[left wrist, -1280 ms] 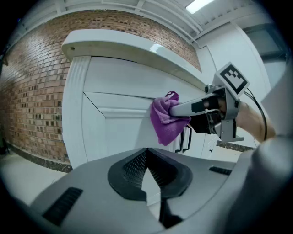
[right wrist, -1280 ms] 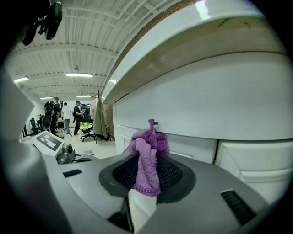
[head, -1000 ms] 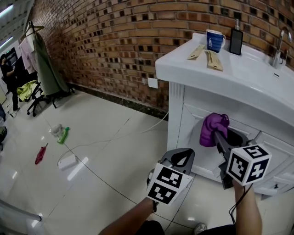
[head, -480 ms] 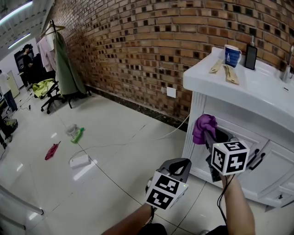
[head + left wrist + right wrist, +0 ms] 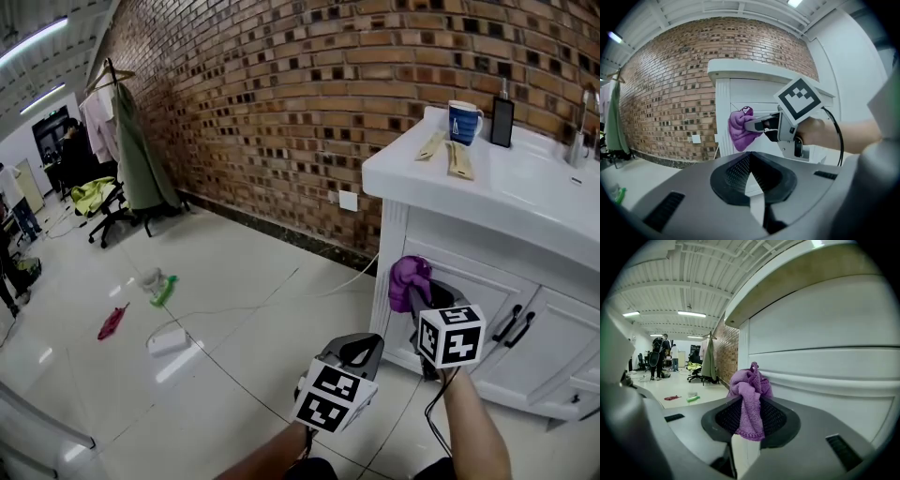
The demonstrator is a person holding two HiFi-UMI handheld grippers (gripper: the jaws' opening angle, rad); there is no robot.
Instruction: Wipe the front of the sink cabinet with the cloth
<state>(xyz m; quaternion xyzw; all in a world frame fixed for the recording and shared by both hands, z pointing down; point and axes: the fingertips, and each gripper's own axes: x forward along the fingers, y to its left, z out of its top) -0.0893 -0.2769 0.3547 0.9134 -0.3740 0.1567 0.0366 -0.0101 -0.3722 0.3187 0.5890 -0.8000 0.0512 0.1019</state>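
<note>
Right gripper: our right gripper (image 5: 412, 294) has its fingers clamped on the purple cloth (image 5: 410, 272). In the right gripper view a bunched wad stands above the fingertips and a short tail hangs down between them.
Left gripper: our left gripper (image 5: 360, 349) hangs low and well apart from the cabinet, its fingers closed together with nothing between them.
Cloth position: it sits at the upper left of the sink cabinet (image 5: 469, 267) front, just beside the fluted corner post and below the overhanging top. It looks to be on or very near the panel, but we cannot tell for sure that it touches.
Step in hand: we judge the wipe to be at the left edge, with the doors to the right left to cover.
Risk, hard contact: only a small wad sticks out past the fingertips. If we tilt or press too hard, the fingers themselves could scrape the white paint.
Risk, cloth slipping: our hold is on a bunched fold, so dragging it across the raised moulding could tug it loose.
Risk, handles: the dark door handles (image 5: 511, 323) lie on the way right, and the cloth or a finger could snag there.
Risk, missed patches: so small a wad covers a narrow strip, and widely spaced passes would leave gaps.
Risk, cable: the right gripper's cable (image 5: 839, 136) hangs by our arm and could catch during a sweep.
</note>
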